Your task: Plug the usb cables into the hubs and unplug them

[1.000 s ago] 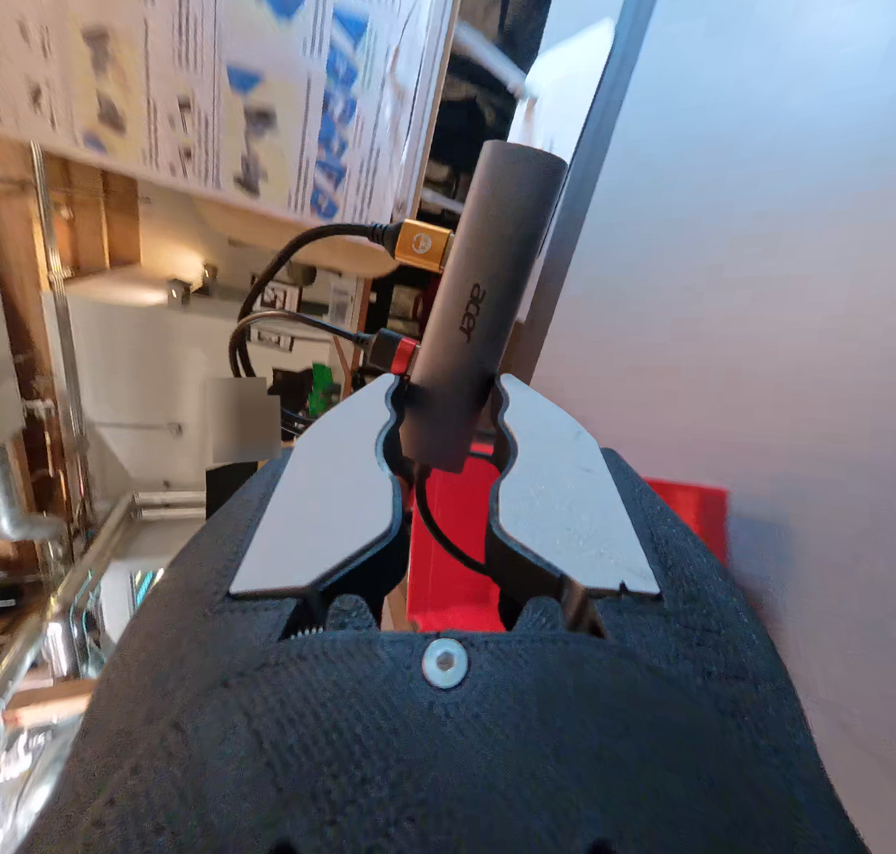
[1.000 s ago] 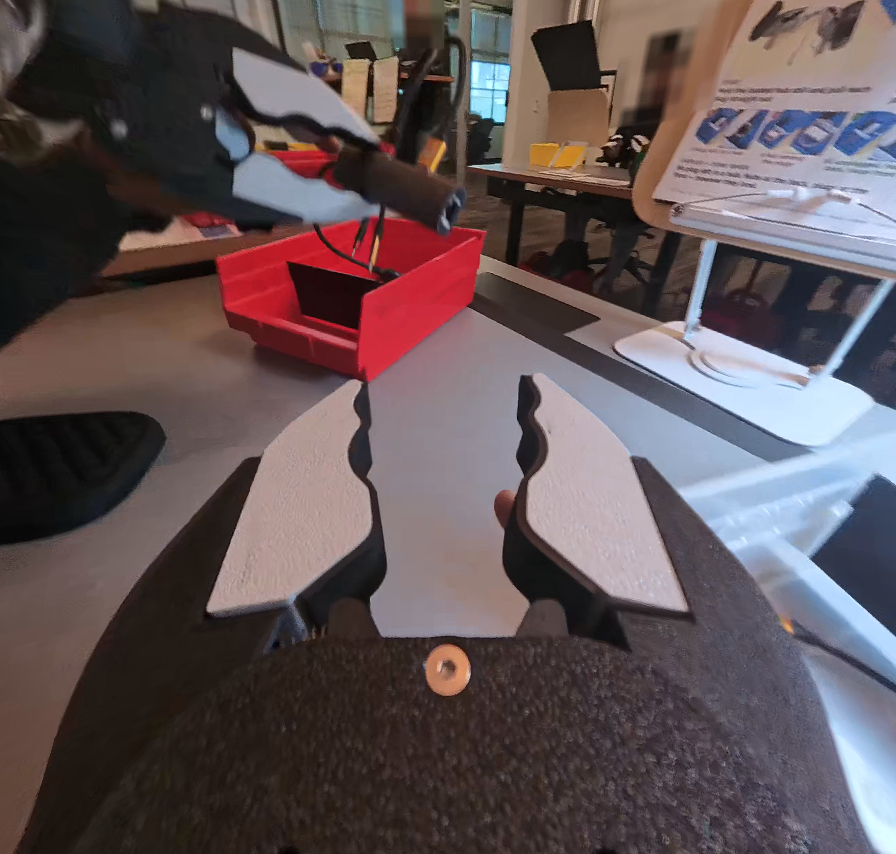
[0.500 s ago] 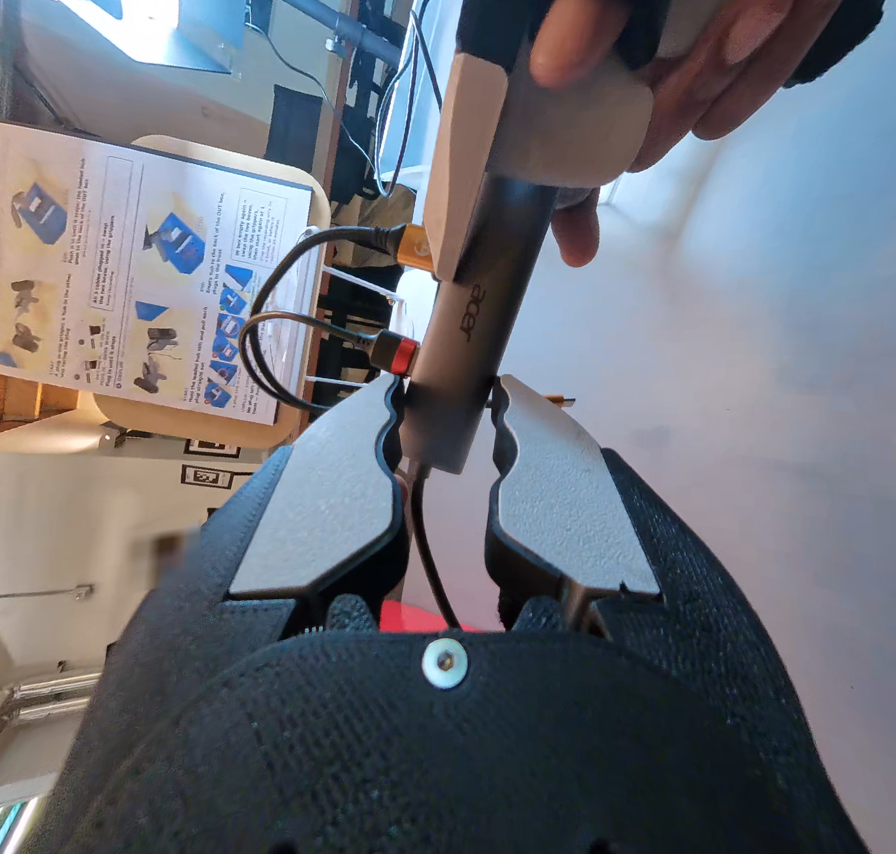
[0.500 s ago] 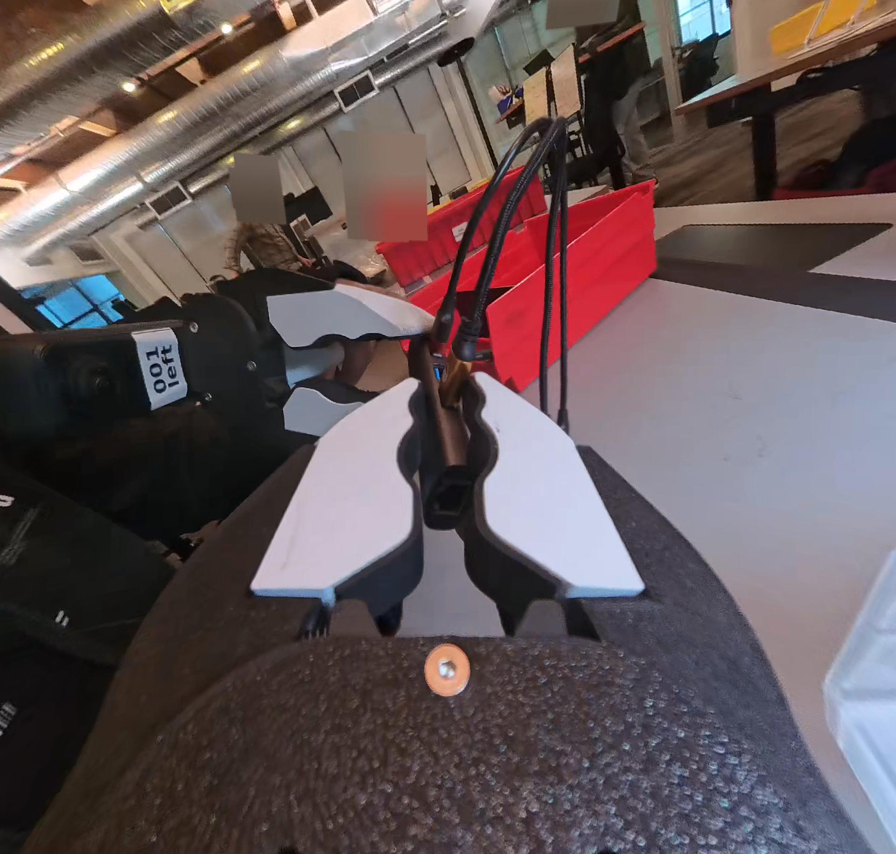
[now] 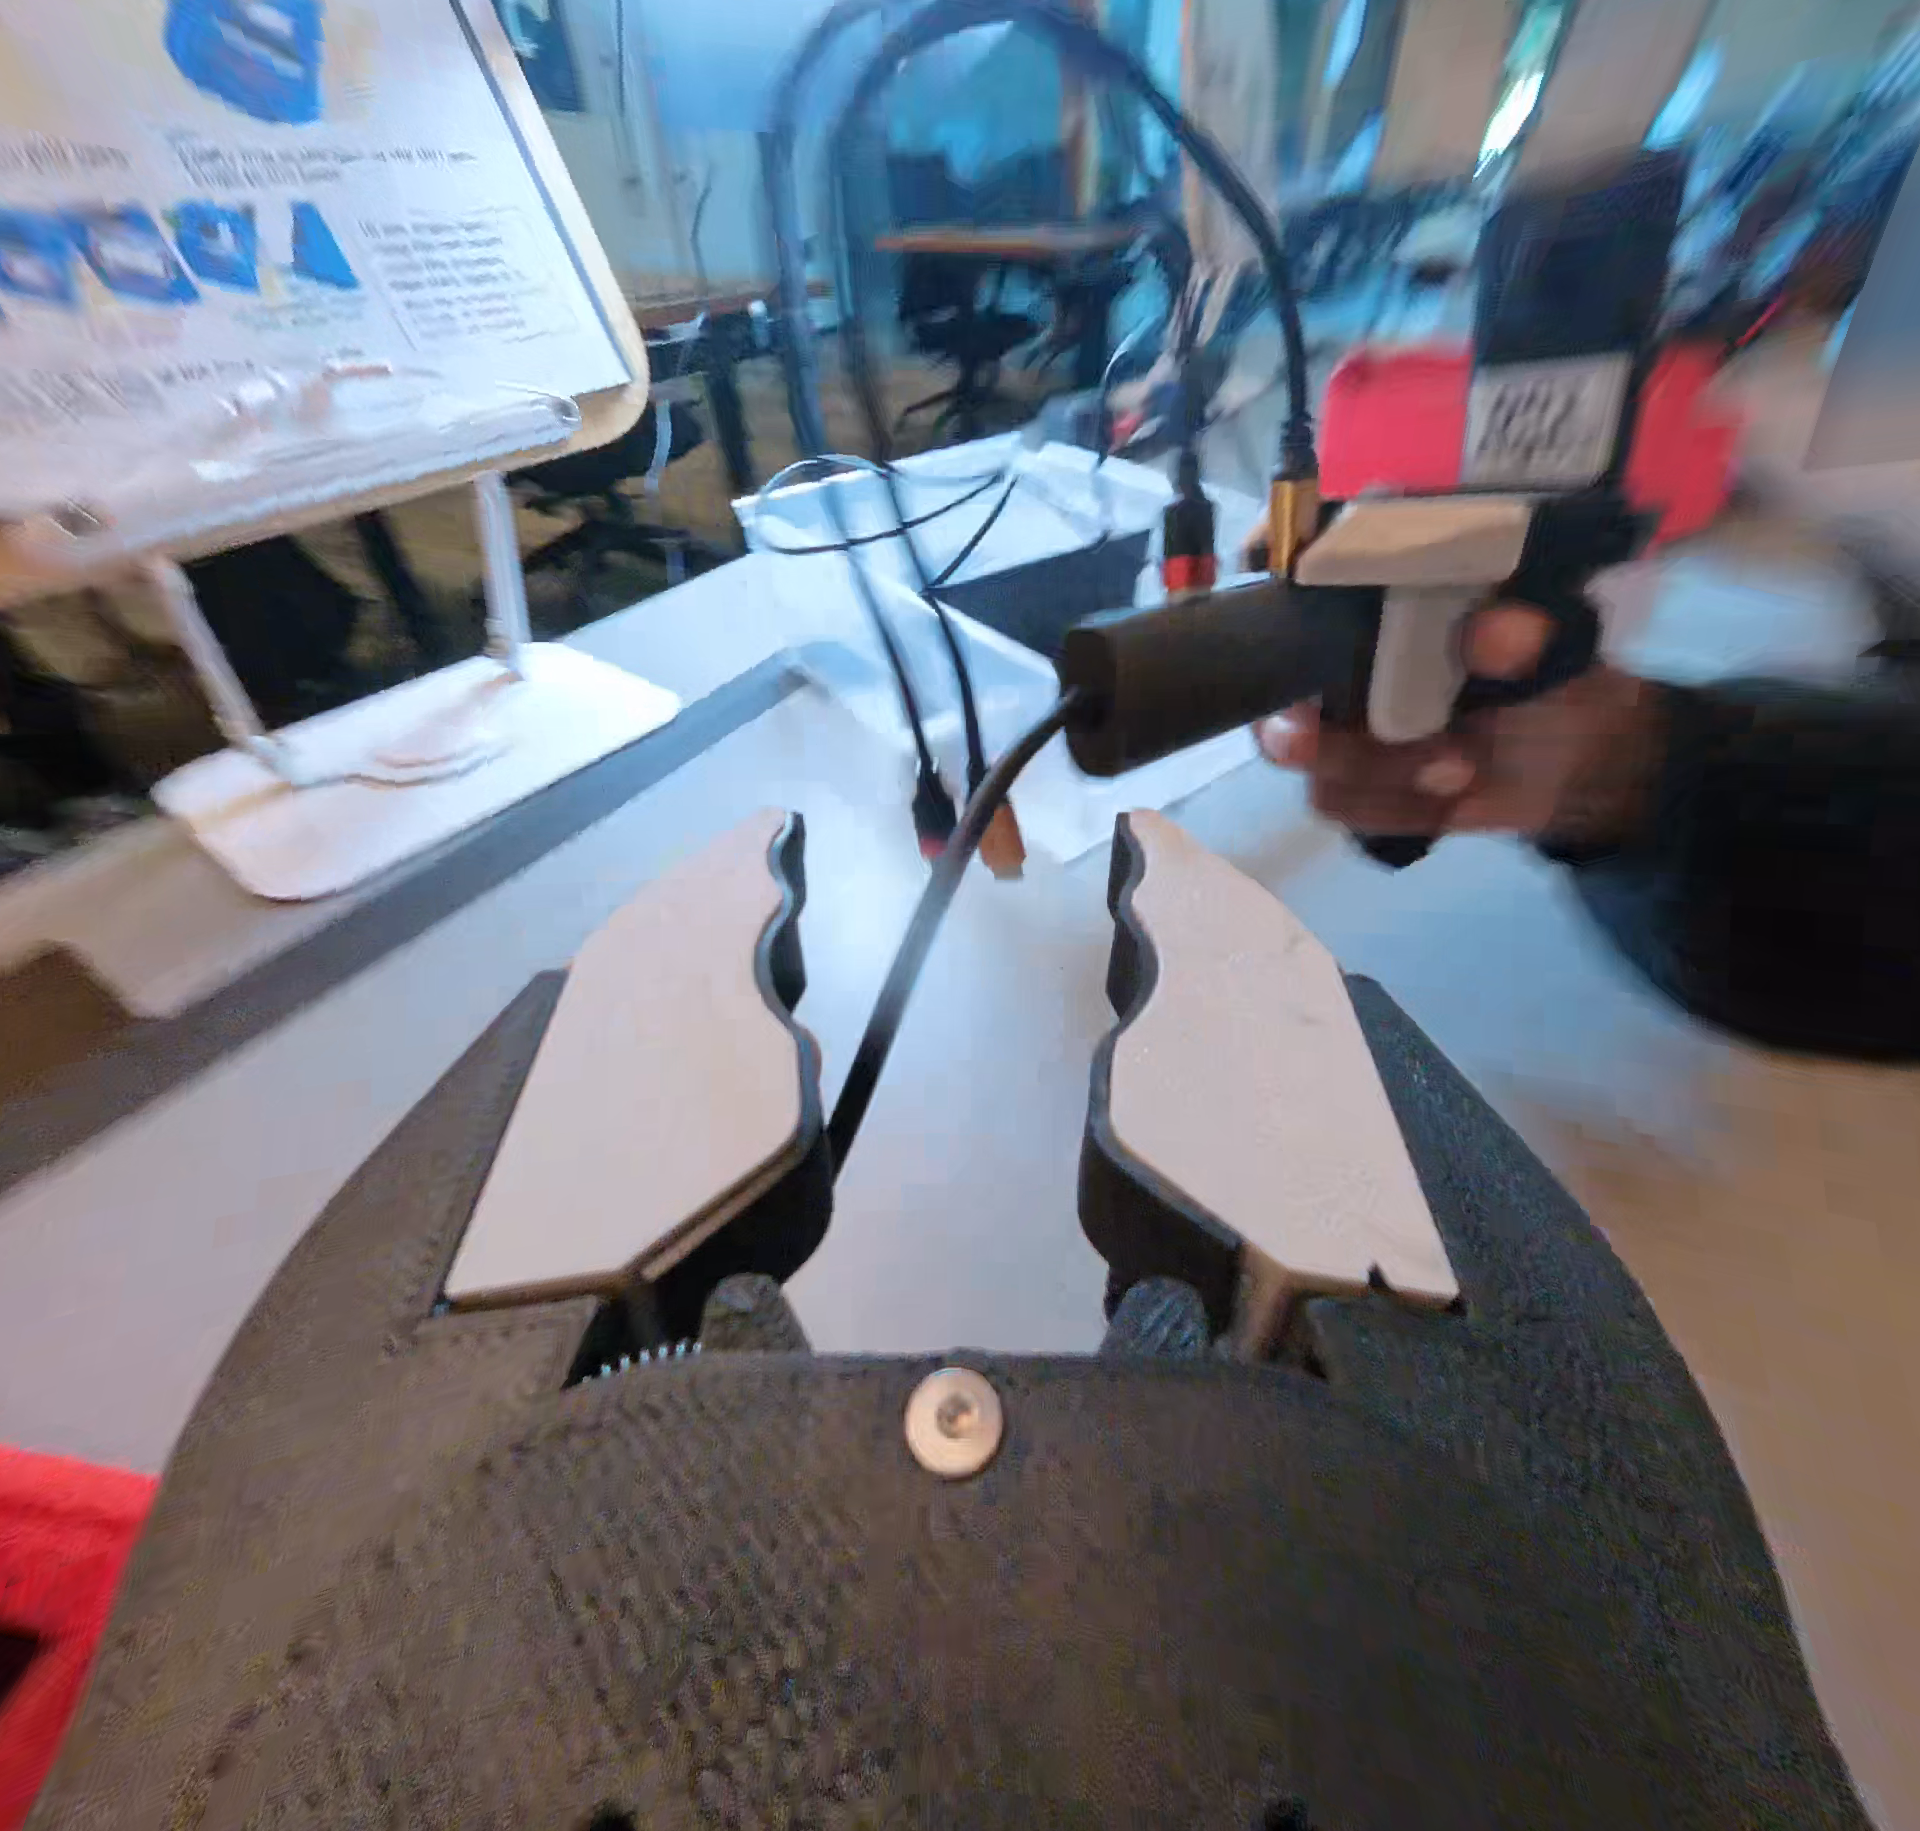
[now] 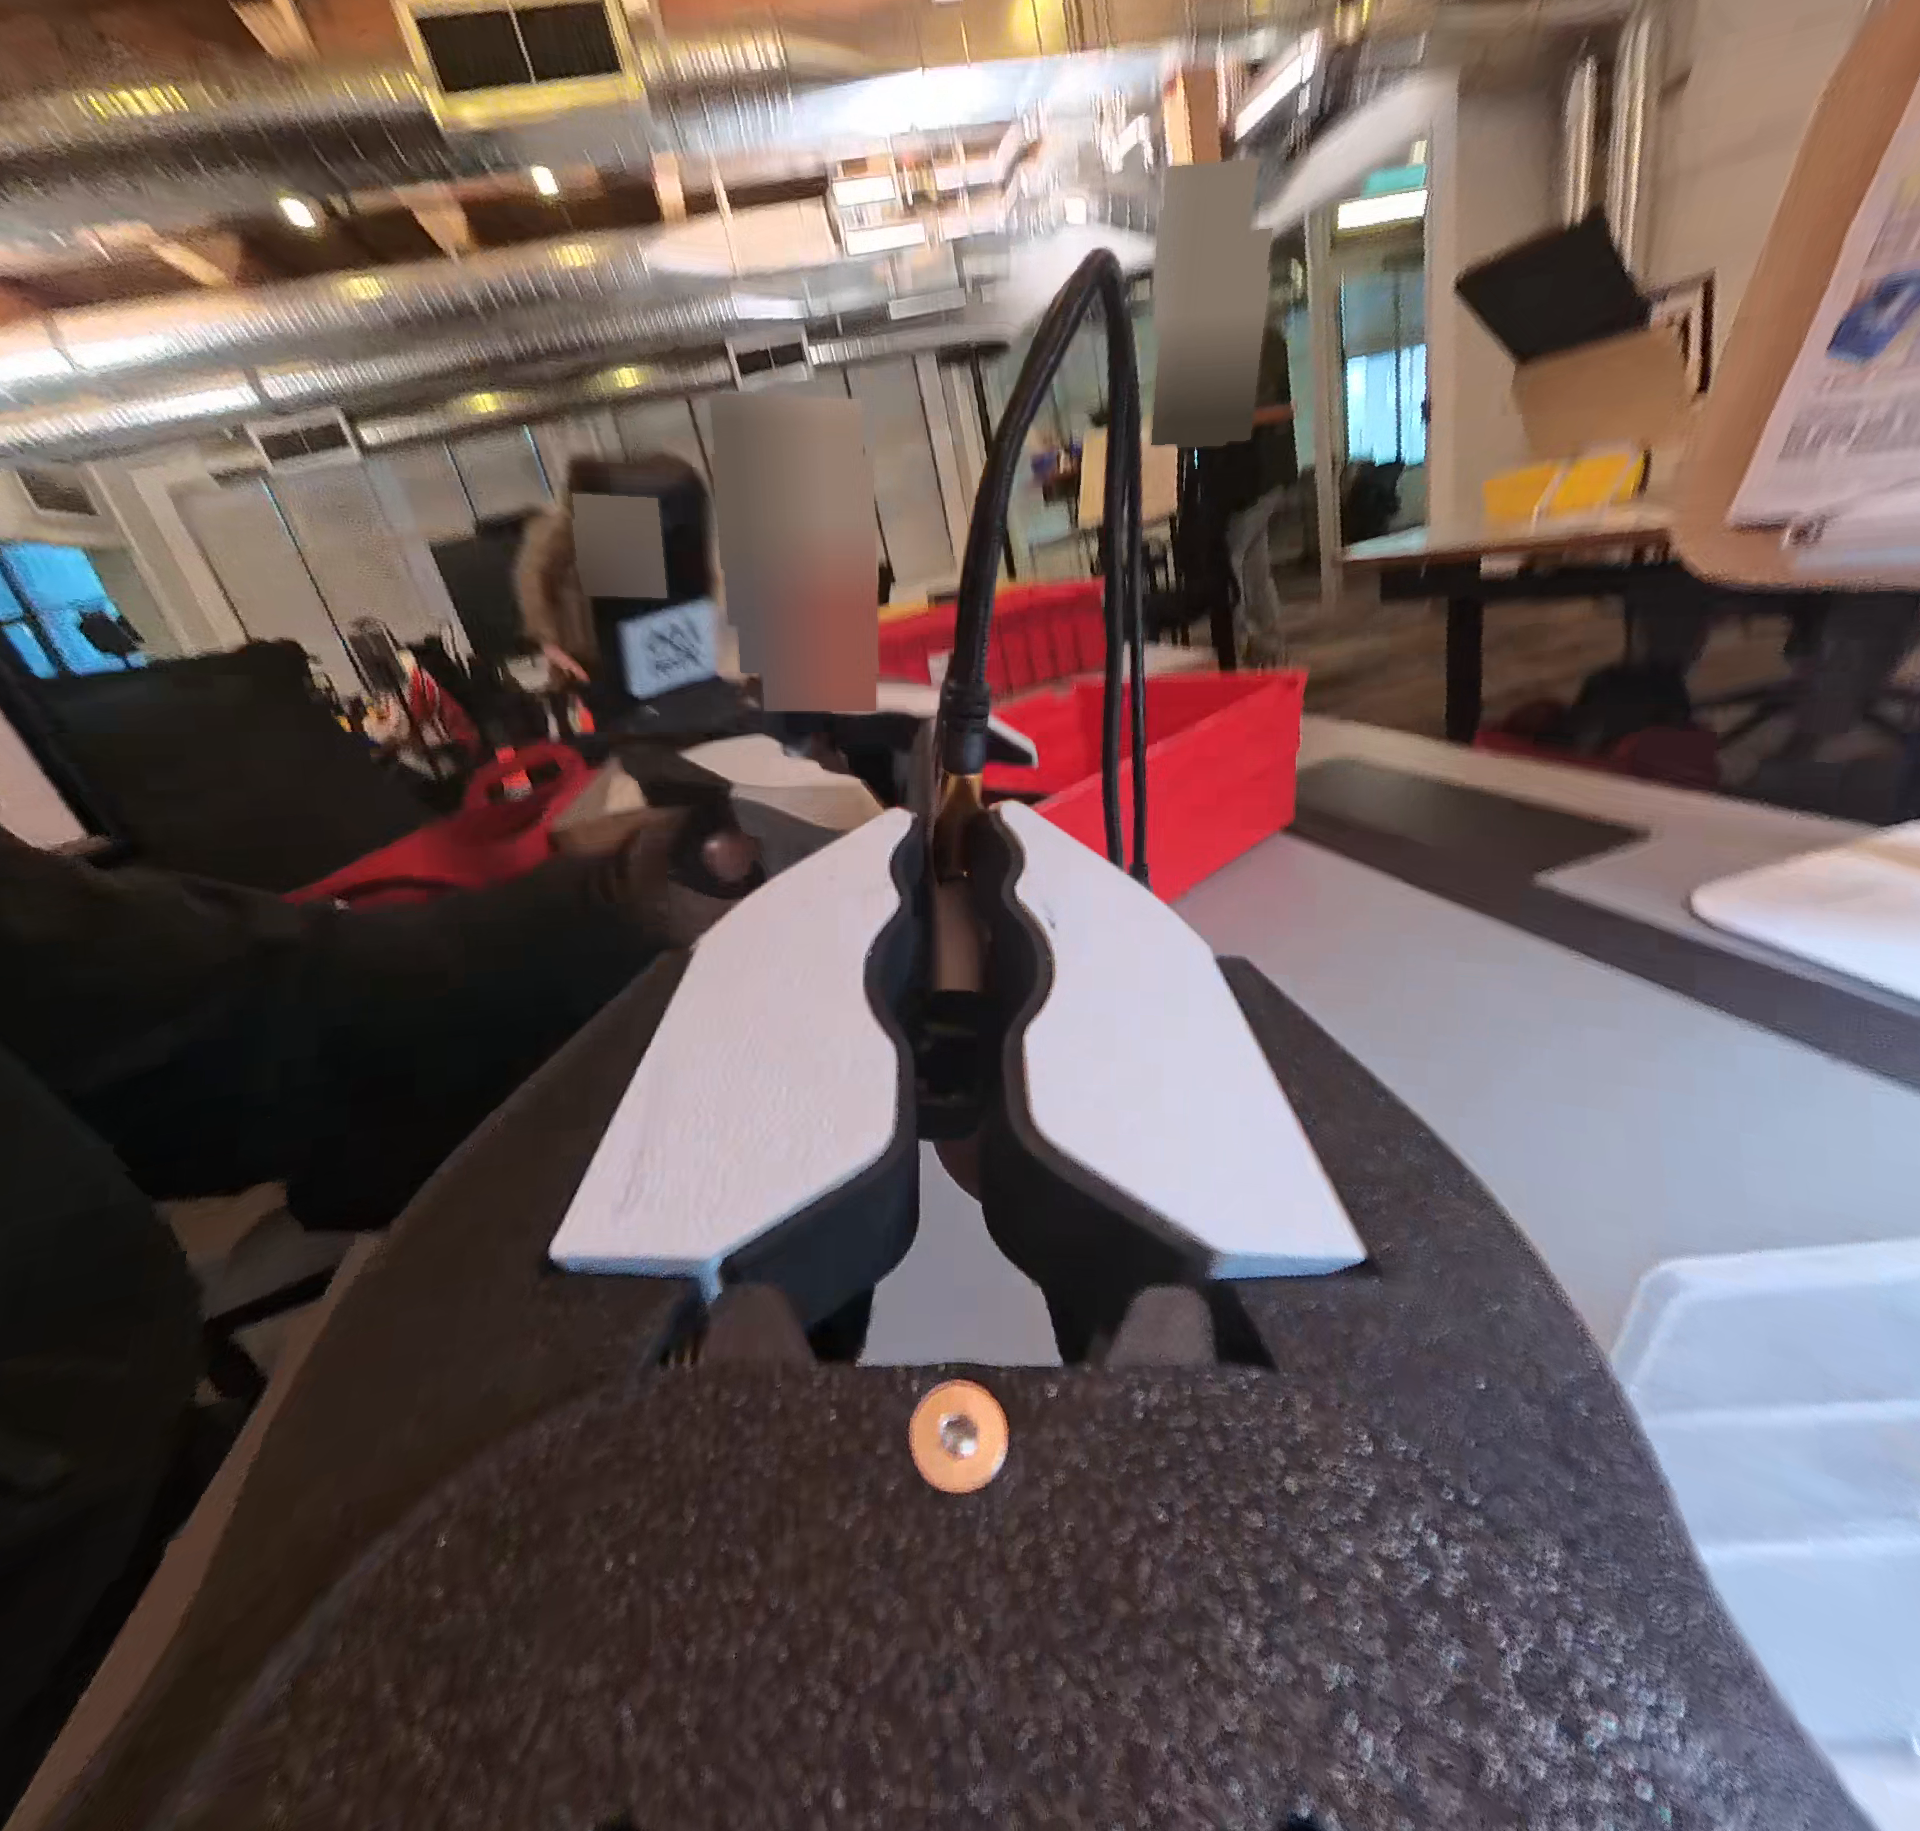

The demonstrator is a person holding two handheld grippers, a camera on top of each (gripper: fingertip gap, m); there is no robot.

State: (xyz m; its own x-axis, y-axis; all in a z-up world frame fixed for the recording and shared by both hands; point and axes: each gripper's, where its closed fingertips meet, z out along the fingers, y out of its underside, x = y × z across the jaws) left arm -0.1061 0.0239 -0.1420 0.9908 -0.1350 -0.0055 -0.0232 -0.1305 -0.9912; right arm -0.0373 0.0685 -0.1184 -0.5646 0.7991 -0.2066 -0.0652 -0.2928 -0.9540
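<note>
In the left wrist view my right gripper (image 5: 1403, 607) is shut on one end of the dark grey USB hub (image 5: 1205, 669) and holds it level above the table. Two black cables are plugged into the hub's top, one with a red-collared plug (image 5: 1190, 534) and one with a gold plug (image 5: 1294, 514). Their free ends (image 5: 966, 825) hang near the table. My left gripper (image 5: 956, 846) is open and off the hub. The hub's own cable (image 5: 904, 971) runs loose between its fingers. In the right wrist view the hub (image 6: 956, 1012) sits edge-on between the shut fingers.
An instruction board (image 5: 312, 223) on a white stand (image 5: 416, 732) is at the left of the grey table (image 5: 1558, 1210). A red bin (image 6: 1205, 763) stands behind the hub. A clear plastic container (image 6: 1766, 1418) is at the right edge.
My right gripper closed on the hub's far end while the left still held it. The left gripper then opened, let the hub go and drew back. The hub is now in the right gripper alone.
</note>
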